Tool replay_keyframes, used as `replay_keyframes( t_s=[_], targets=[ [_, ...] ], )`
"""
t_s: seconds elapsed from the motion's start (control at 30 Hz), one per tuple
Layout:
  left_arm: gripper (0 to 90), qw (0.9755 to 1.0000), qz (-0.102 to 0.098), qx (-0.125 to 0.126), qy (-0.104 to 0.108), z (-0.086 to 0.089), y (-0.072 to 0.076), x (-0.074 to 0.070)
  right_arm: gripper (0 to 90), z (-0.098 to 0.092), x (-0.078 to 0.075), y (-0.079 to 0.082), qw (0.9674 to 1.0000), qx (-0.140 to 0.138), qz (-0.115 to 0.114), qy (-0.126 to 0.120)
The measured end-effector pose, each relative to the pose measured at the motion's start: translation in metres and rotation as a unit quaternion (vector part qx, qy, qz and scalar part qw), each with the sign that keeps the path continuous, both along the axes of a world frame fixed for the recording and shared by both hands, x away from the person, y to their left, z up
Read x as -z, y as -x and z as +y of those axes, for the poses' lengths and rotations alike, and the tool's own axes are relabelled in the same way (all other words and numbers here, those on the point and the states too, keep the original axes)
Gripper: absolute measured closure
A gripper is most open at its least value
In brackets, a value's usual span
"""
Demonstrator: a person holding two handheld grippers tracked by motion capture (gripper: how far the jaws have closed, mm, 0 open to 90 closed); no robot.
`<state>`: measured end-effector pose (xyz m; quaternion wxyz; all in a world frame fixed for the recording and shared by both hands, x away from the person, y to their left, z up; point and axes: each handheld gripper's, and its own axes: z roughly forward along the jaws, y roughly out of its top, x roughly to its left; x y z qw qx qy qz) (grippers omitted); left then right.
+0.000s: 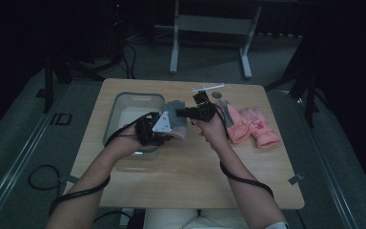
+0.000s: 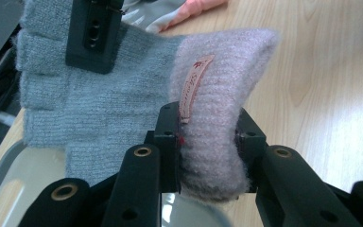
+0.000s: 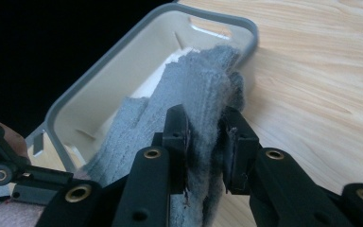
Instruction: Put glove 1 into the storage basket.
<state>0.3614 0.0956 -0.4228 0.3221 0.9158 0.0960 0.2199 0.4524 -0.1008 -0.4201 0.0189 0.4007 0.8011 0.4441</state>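
Knitted grey fingerless glove with a fuzzy mauve-pink ribbed cuff (image 2: 123, 104) held in the air between both grippers, over the near right edge of the grey-rimmed, pale plastic tub (image 1: 124, 102) on the light wood-grain table (image 1: 195, 162); cuff bears a small tan sewn label (image 2: 194, 85), lettering too blurred to read.

Left gripper (image 2: 208, 142): black jaws closed on the cuff, pads pressing in from both sides, wool bulging between them; lower end of the cuff hidden behind the jaws.

Right gripper (image 3: 207, 137): black jaws clamped on the grey knit at the finger end, fabric bunched and folded in the pinch; from its own view the rest of the glove trails off out of focus toward the tub.

High view dim; glove mostly covered by the two grippers and the grey three-cornered plate (image 1: 163, 122); pair of pink padded gloves (image 1: 252, 126) lying flat on the table to the right, well apart from the tub; something grey partly hidden just beside them, shape hard to make out; tub's near end cut off by the left hand (image 1: 124, 143).
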Motion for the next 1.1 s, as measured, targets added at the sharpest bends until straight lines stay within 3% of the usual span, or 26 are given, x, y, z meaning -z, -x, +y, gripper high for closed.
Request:
replay_keyframes(
  t_s=[0.2,0.23,0.33,0.5,0.53,0.63,0.77,0.87,0.97,1.1],
  targets=[
    [68.7,0.9998,-0.004,-0.012,-0.012,0.020,0.000,-0.004,74.5,0.020,-0.003,-0.004,0.9999,-0.011,-0.004,0.003],
    [68.7,0.9998,-0.001,-0.016,-0.011,0.030,-0.001,-0.005,74.5,0.029,-0.003,-0.005,0.9999,-0.014,-0.006,0.004],
    [68.5,0.9997,-0.002,-0.020,-0.016,0.040,-0.002,-0.005,74.5,0.045,-0.003,-0.008,0.9998,-0.021,-0.005,0.001],
    [68.3,0.9992,0.010,-0.034,-0.018,0.065,-0.005,-0.005,74.5,0.060,-0.002,-0.011,0.9996,-0.026,-0.007,-0.004],
    [68.3,0.9991,0.010,-0.036,-0.021,0.070,-0.006,-0.004,74.5,0.076,0.000,-0.013,0.9995,-0.030,-0.003,-0.008],
    [68.3,0.9986,0.022,-0.040,-0.026,0.089,-0.008,-0.001,74.5,0.091,0.004,-0.015,0.9993,-0.036,-0.004,-0.011],
    [68.3,0.9982,0.028,-0.042,-0.031,0.100,-0.011,0.004,74.6,0.104,0.010,-0.018,0.9991,-0.040,0.000,-0.010],
    [68.3,0.9978,0.036,-0.043,-0.034,0.105,-0.016,0.012,74.5,0.116,0.020,-0.022,0.9992,-0.041,0.003,0.004],
    [68.3,0.9976,0.038,-0.043,-0.038,0.106,-0.020,0.021,74.5,0.118,0.026,-0.026,0.9992,-0.039,0.011,0.006],
    [68.3,0.9964,0.052,-0.052,-0.043,0.103,-0.027,0.034,74.5,0.124,0.040,-0.034,0.9987,-0.041,0.013,0.029]
  ],
)
